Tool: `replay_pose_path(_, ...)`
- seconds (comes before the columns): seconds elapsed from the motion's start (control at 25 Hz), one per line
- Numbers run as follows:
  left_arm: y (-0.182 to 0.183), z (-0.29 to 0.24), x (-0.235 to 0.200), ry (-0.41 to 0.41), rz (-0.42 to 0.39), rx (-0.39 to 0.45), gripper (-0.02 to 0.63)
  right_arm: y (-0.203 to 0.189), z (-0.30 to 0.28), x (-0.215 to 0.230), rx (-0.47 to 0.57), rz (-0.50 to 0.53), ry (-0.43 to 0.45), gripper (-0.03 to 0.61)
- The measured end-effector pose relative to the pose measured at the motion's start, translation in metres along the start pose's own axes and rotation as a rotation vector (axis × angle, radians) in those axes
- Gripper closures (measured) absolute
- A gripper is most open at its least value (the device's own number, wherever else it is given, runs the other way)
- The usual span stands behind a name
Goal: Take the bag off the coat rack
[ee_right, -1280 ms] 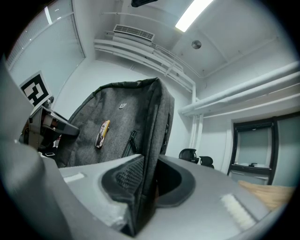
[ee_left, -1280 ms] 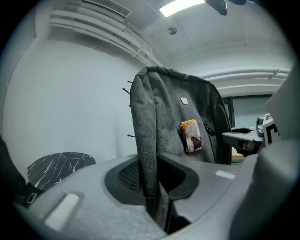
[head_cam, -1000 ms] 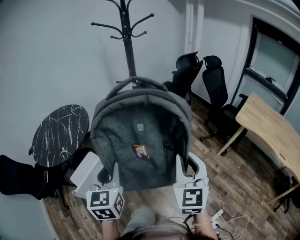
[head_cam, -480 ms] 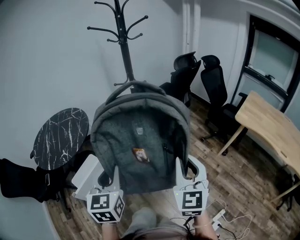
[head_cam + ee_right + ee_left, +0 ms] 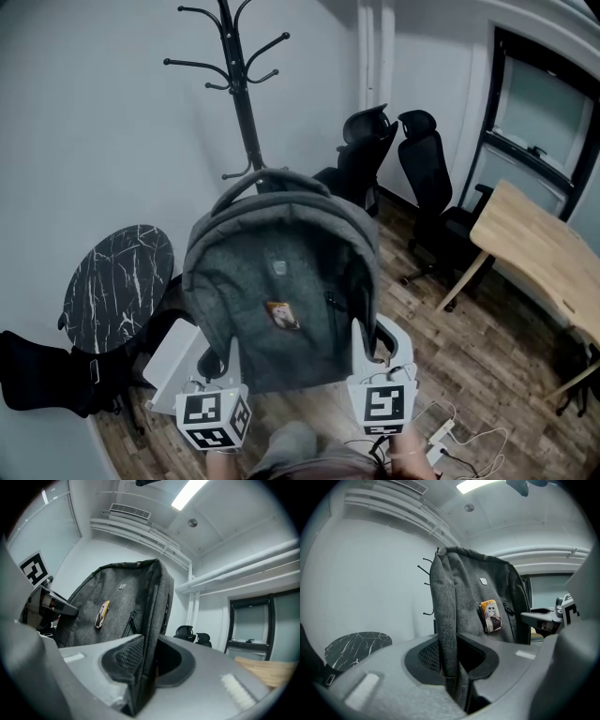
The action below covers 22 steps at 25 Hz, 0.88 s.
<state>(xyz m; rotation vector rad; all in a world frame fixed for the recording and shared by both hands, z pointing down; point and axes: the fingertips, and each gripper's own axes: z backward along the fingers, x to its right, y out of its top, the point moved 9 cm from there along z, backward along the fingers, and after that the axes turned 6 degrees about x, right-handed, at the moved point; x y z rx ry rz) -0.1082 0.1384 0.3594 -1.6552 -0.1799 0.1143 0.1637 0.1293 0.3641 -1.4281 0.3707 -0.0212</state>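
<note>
Both grippers are clenched on the bag [image 5: 281,281]: the left gripper [image 5: 451,667] pinches a fold of grey fabric at the bag's left edge, and the right gripper [image 5: 143,663] pinches the right edge the same way. The bag stands upright between them in front of the person, above the floor, with the rack [image 5: 239,103] behind it.

The main risk, as I judge it, is the grip. Each pair of pads has only a thin edge of cloth low on the bag, with most of the bag's bulk above the jaws. If the fabric creeps out of either pinch, the bag would sag to that side or tip forward and drop. A second risk is the handle [image 5: 267,178]. It sits close to a low hook [image 5: 234,173] on the rack, and I cannot tell whether it is clear of it; pulling back with it caught would tug the rack or strip the cloth from the jaws.

Only the head view shows the handle near the hook, and both grippers at once. Only the gripper views show the cloth pressed between the pads. The left gripper view catches the rack's hooks beside the bag's edge; the right one shows no rack, only chairs [image 5: 192,634] beyond
</note>
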Motion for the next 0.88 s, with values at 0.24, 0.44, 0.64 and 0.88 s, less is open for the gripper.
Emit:
replay_pose_path(0.24, -0.002, -0.023, -0.008, -0.022, 0.000, -0.012, 0.541, -0.006, -0.018, -0.001, -0.022, 0.006, -0.009, 0.514)
replay_pose_path(0.44, -0.002, -0.039, -0.019, -0.041, -0.003, -0.014, 0.541, -0.007, -0.035, -0.005, -0.030, 0.010, -0.023, 0.514)
replay_pose_path(0.64, 0.000, -0.057, -0.031, -0.053, 0.003, -0.017, 0.541, -0.006, -0.052, -0.009, -0.036, 0.017, -0.033, 0.514)
replay_pose_path(0.88, 0.001, -0.073, -0.048, -0.069, 0.011, -0.018, 0.541, -0.004, -0.073, -0.018, -0.045, 0.029, -0.040, 0.514)
